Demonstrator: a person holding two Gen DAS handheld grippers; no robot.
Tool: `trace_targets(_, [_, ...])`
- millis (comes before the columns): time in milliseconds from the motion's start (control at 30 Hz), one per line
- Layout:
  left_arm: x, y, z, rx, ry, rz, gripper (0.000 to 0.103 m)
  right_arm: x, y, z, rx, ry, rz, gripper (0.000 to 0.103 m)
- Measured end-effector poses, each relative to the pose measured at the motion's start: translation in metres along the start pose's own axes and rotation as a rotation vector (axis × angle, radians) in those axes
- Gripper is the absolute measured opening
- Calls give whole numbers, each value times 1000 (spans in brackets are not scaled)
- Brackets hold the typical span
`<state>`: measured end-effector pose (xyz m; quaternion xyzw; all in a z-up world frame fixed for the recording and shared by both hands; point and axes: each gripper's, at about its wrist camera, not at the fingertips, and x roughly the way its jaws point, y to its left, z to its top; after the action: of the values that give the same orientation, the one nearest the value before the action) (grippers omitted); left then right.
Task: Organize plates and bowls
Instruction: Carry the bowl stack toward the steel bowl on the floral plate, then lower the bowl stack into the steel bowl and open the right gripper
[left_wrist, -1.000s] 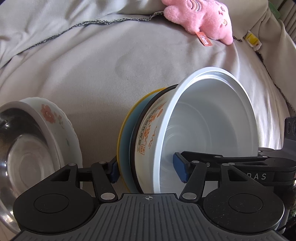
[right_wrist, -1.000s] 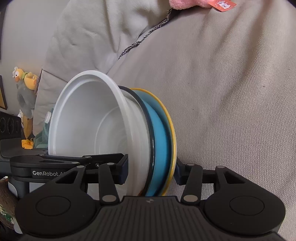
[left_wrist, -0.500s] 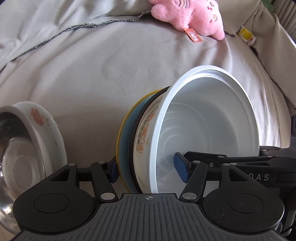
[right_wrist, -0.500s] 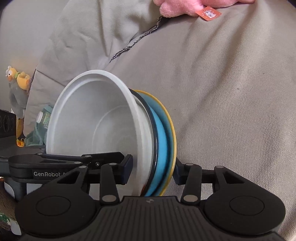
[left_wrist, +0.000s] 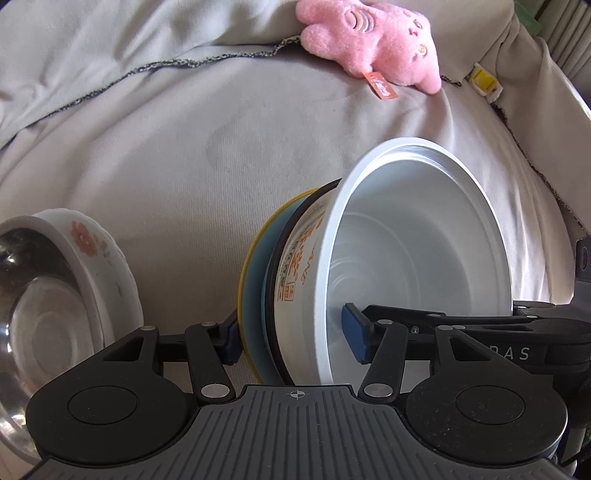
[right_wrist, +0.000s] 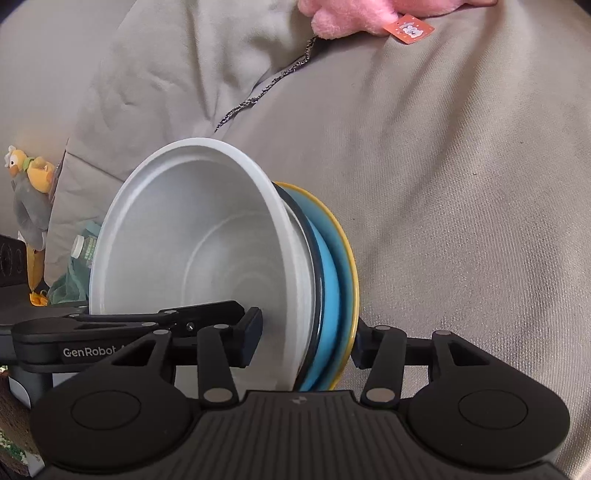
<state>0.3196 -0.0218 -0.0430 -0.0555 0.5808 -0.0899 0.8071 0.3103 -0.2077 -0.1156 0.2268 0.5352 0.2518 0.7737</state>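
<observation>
While tilted, the bowl stack (left_wrist: 369, 266) sits between both hand-held grippers' jaws.

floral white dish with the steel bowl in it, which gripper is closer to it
Left. The left gripper, jaws closing around the tilted white-bowl-and-plates stack, sits right beside the floral white dish; the right gripper comes in from beyond that stack.

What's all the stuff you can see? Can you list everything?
white bowl: one, white with orange print, on edge between both grippers
blue plate: one, blue, behind the bowl
yellow plate: one, yellow, outermost
flowered bowl: one, white, lower left
steel bowl: one, silver, inside flowered bowl
pink plush: one, pink, top
bird plush: one, yellow-grey, far left
cloth: one, beige, underneath
left gripper: black, closing around bowl and plates
right gripper: black, clamping them
</observation>
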Motion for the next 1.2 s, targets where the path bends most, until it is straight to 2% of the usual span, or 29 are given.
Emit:
trace_targets(200, [-26, 8, -2, -2, -51, -15, 59, -12, 19, -1, -51, -24, -12, 49])
trace_targets(367, [-66, 26, -7, -8, -118, -6, 59, -22, 55, -1, -117, -45, -5, 50])
trace_targets(500, [-106, 56, -17, -30, -175, 28, 59, -23, 101, 0, -193, -48, 25, 51])
trace_targets(700, [-143, 125, -42, -145, -214, 75, 59, 16, 177, -2, -284, 20, 71, 51])
trace_targets(833, [-139, 177, -60, -245, -213, 60, 58, 56, 216, -8, -324, 100, 59, 51])
trace_targets(967, [-117, 215, -73, -319, -184, 21, 57, 96, 235, -15, -338, 186, 10, 50])
trace_targets(1067, [-105, 226, -83, -317, -174, 8, 57, 116, 235, -21, -320, 239, -26, 50])
trace_targets(1200, [-103, 225, -88, -277, -188, 36, 54, 122, 237, -24, -337, 241, -62, 51])
